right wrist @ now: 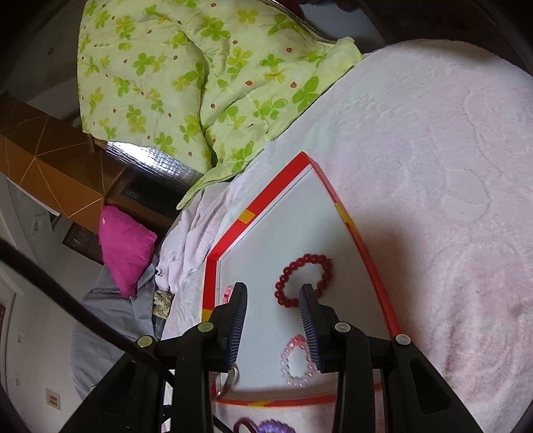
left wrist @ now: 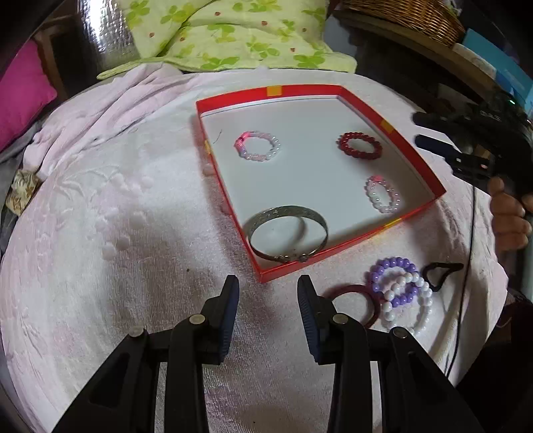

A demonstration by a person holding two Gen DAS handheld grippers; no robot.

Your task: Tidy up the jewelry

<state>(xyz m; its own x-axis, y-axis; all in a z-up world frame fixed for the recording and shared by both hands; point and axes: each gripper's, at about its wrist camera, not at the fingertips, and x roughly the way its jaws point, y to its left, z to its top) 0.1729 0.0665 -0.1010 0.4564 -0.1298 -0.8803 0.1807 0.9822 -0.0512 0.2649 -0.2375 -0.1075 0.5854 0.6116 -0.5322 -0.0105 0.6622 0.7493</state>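
A shallow red-rimmed tray [left wrist: 353,89] with a white floor lies on the pink blanket. In it are a silver bangle [left wrist: 287,234], a red bead bracelet [left wrist: 359,145], and two pale pink bead bracelets [left wrist: 257,145] [left wrist: 383,194]. Outside its near corner lie a purple and white bead bracelet pile [left wrist: 399,293], a dark red ring [left wrist: 353,301] and a black hair tie [left wrist: 439,271]. My left gripper [left wrist: 268,296] is open and empty, just short of the tray's near corner. My right gripper [right wrist: 273,303] hangs open and empty over the tray [right wrist: 379,286], above the red bracelet [right wrist: 304,279] and a pink bracelet [right wrist: 296,364].
A green clover-print quilt [left wrist: 233,36] lies behind the tray. A magenta cushion [left wrist: 23,93] sits at the far left and a wicker basket [left wrist: 409,16] at the back right. A hand [left wrist: 509,216] holds the right gripper, with a black cable beside it.
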